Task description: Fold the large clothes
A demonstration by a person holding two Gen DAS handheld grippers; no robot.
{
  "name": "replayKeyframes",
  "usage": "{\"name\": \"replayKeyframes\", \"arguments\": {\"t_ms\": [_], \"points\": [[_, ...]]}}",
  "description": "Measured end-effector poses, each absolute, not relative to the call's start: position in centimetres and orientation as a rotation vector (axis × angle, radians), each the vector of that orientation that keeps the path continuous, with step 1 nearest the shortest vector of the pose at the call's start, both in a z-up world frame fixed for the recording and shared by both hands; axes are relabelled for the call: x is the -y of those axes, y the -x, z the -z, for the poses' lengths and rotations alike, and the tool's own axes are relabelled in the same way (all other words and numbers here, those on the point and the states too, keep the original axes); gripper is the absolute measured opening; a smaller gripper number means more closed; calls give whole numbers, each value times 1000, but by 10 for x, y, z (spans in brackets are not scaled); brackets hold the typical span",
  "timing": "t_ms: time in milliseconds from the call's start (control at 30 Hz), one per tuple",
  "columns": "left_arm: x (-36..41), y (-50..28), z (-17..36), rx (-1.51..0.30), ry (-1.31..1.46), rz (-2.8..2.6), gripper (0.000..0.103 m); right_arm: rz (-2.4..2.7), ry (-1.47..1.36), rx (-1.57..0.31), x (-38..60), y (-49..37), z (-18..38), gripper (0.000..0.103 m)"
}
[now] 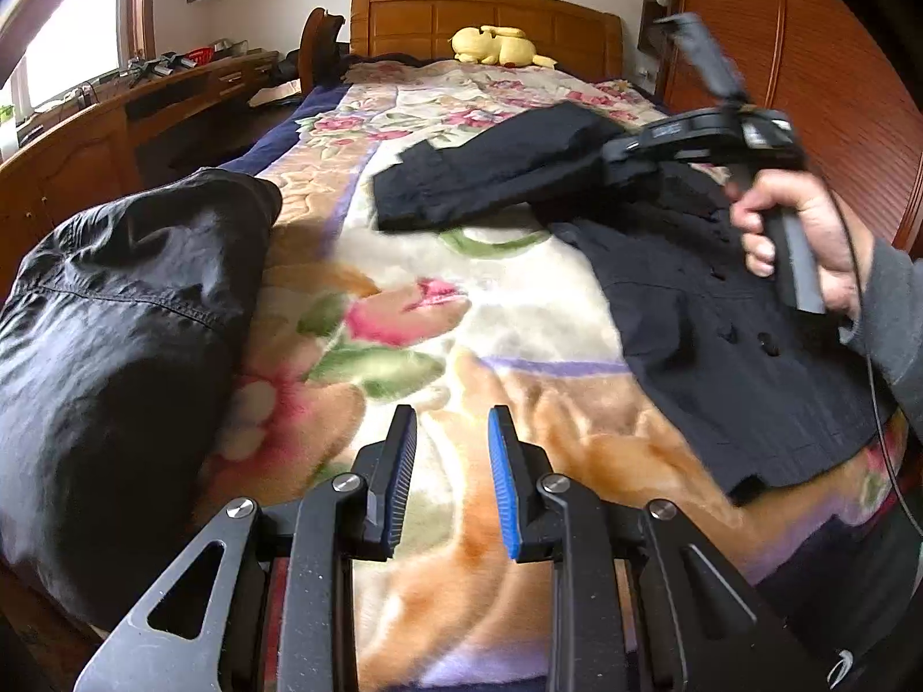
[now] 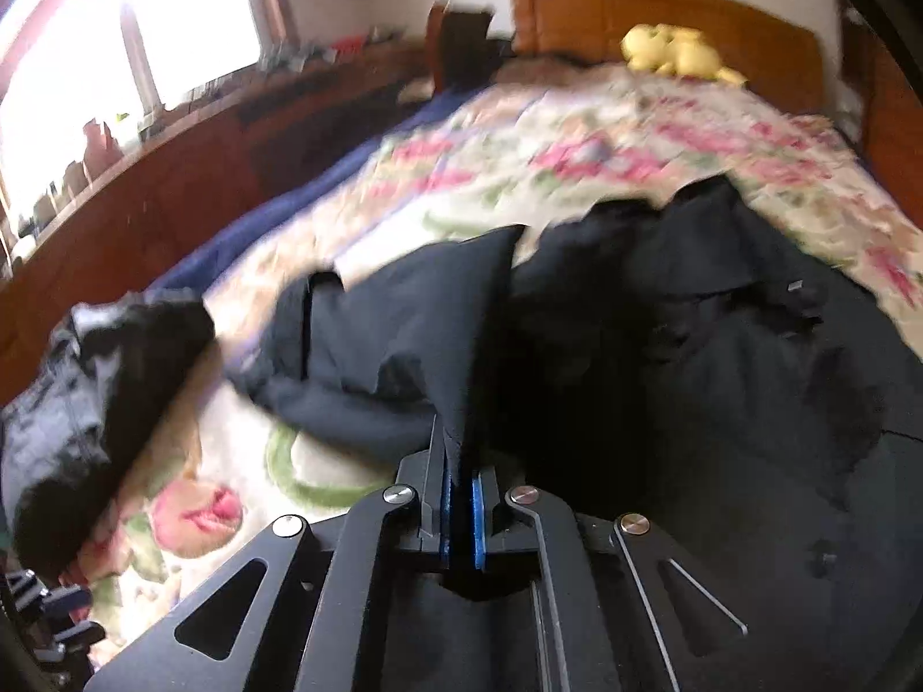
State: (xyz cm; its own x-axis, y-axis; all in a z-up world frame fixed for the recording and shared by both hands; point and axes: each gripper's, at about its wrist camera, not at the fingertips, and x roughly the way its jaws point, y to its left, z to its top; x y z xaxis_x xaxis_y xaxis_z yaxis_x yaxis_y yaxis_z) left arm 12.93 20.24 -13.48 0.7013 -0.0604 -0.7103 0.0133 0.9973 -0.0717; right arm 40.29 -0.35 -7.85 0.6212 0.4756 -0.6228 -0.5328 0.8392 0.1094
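Right tool [image 2: 460, 478] is clamping a sleeve [image 2: 392, 334] of the dark jacket [image 2: 721, 392], lifting it at frame centre; jacket body is lying lower right on the bed [image 2: 577, 161]. Left tool [image 1: 451, 461] is hanging narrowly open and holding nothing, low centre. A second black garment [image 1: 115, 346] is bunching at left. Suggest carrying the sleeve across the chest, keeping it taut, releasing flat.

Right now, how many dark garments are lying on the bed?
2. The black jacket is bunched at the left edge of the bed. The buttoned dark coat lies on the right, its sleeve lifted in the right claw. Others may be hidden outside the views.
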Motion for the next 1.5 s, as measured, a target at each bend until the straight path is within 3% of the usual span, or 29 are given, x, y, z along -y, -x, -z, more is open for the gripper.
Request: {"name": "replayKeyframes", "arguments": {"t_ms": [133,267,433,500,600,1000,1500], "points": [[-189,-125,129,-766,90,65,26,-482,20,-605,73,-382,62,5],[-171,-124,118,-727,69,50,26,-405,50,-661,123,-381,81,5],[-159,-129,109,-705,67,42,26,-349,157,-656,147,-369,96,14],[-158,-130,108,-700,72,38,26,-313,179,-630,151,-363,92,40],[-155,-131,107,-694,89,41,26,-335,222,-595,146,-353,87,57],[-178,-122,106,-702,100,-14,26,-774,305,-701,25,-364,124,58],[-208,-111,120,-714,106,-65,26,-733,617,-794,-105,-419,176,57]]}}
